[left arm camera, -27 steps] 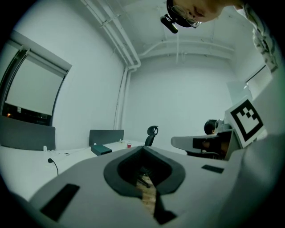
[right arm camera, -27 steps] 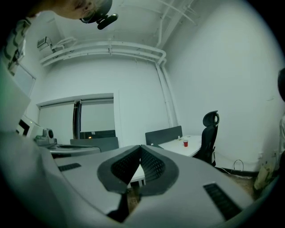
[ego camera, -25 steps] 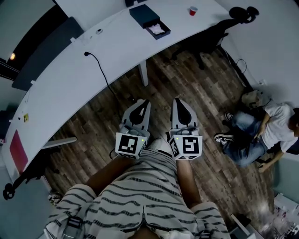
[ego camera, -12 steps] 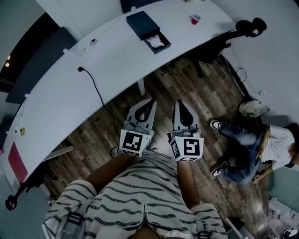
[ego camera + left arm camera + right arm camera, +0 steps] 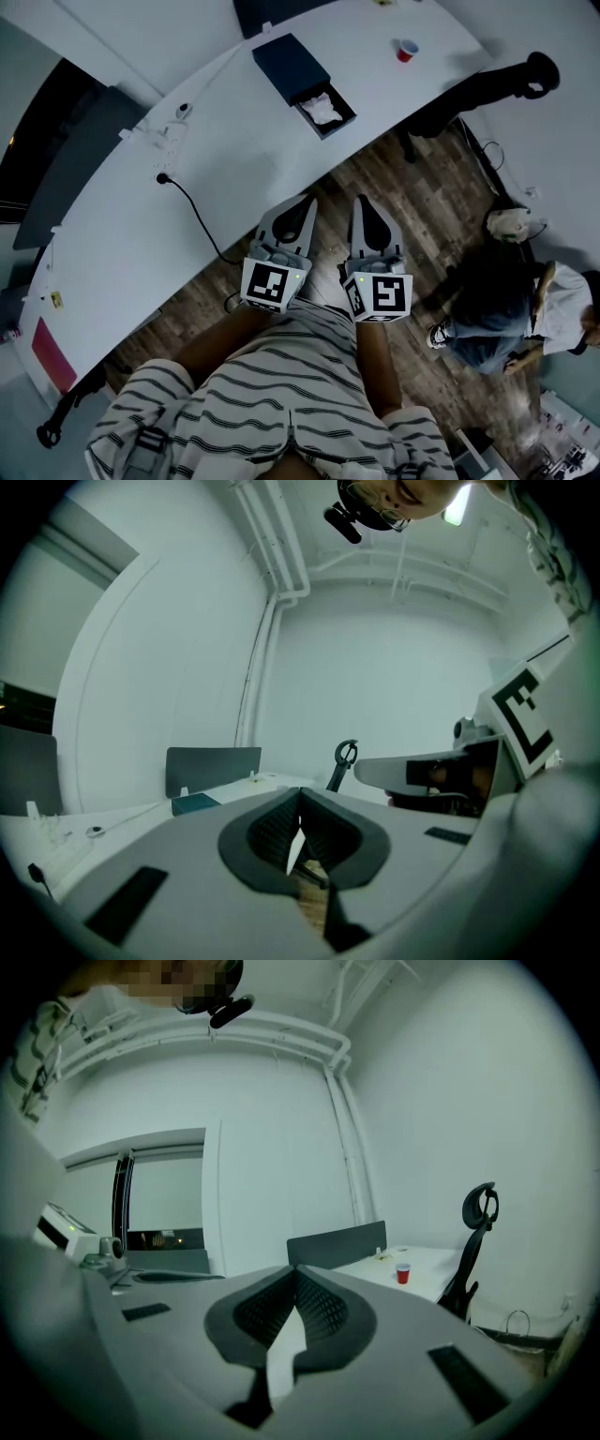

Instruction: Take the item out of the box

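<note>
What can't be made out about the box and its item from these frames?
- item: head view, too small to identify; it reads only as a white lump in the open part of the box.
- box interior: left gripper view, the low angle shows only the box's side.
- red cup: head view, too small to tell if it holds anything.

Dark blue box (image 5: pixel 289 66) sat near the table's (image 5: pixel 187 211) far edge, its tray (image 5: pixel 349 114) slid out toward the near edge, with a crumpled white item (image 5: pixel 323 108) inside.
</note>
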Motion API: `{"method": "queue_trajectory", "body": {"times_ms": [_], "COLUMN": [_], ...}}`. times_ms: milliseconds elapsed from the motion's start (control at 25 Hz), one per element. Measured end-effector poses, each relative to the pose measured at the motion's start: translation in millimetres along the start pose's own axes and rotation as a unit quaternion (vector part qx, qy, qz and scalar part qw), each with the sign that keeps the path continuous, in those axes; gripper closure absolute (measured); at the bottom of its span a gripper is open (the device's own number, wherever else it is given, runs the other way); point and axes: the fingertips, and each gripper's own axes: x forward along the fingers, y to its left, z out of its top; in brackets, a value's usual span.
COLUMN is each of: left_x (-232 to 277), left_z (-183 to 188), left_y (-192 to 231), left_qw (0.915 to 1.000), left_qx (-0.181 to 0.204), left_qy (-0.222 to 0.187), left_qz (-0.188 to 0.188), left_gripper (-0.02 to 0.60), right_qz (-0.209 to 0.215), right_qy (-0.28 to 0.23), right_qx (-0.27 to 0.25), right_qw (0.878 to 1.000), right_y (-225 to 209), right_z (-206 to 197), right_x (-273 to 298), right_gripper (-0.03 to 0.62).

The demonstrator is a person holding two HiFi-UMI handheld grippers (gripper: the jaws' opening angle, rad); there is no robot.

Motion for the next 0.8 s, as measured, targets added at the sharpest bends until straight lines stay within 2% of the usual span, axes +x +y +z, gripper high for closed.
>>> {"method": "queue_trajectory", "body": {"times_ms": [240, 560, 800], "left_x": [30, 55, 68], "left_z": [-5, -9, -10], "left_y": [45, 72, 92], "left_qw": [0.9998, 0.9991, 0.9993], "left_qx": [-0.016, -0.028, -0.03], "left_qy": [0.007, 0.013, 0.018], "left_qz": [-0.011, -0.03, -0.016], "left_gripper": [0.557, 0.557, 0.557], "right_qz": [-0.008, -0.019, -0.023], "right_qy": [0.018, 0.044, 0.041], "right_qx": [0.002, 0.006, 0.0], "right_qw": [1.0, 0.999, 0.999], "right_y": [4, 3, 2], "right_z": [-4, -11, -6], "right_x": [53, 91, 113], "right_gripper": [0.576, 0.576, 0.576]}}
